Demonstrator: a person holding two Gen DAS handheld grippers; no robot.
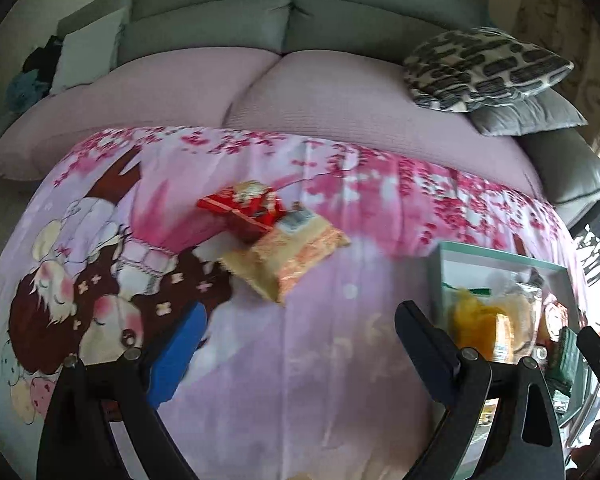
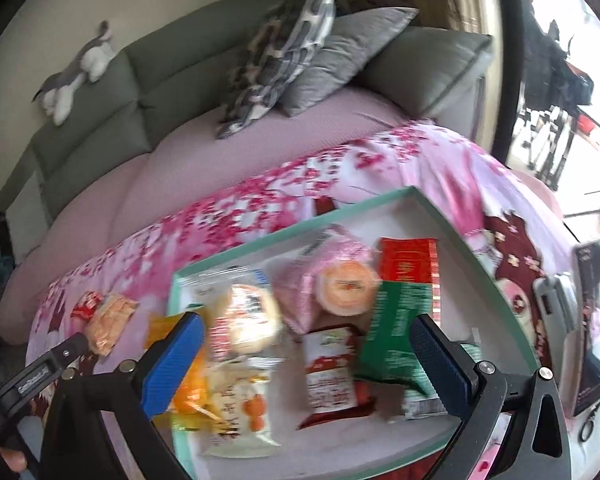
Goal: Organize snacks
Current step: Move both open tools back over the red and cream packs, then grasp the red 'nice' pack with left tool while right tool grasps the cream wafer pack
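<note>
A teal-rimmed tray [image 2: 300,236] on the pink cloth holds several snack packets: a round cake packet [image 2: 246,316], a pink packet [image 2: 332,280], a red packet [image 2: 408,260], a green packet [image 2: 400,332] and a red-white packet [image 2: 330,372]. My right gripper [image 2: 304,364] is open and empty above the tray. My left gripper [image 1: 300,352] is open and empty over the cloth. Ahead of it lie a red snack packet [image 1: 244,204] and an orange-beige packet [image 1: 288,252], outside the tray [image 1: 500,258]. They also show in the right wrist view [image 2: 108,316].
The flowered pink cloth [image 1: 340,360] covers the table in front of a grey sofa [image 1: 292,20] with a pink seat cover and patterned cushions [image 1: 484,68]. A phone and dark box [image 2: 596,320] lie right of the tray. A plush toy [image 2: 80,68] lies on the sofa back.
</note>
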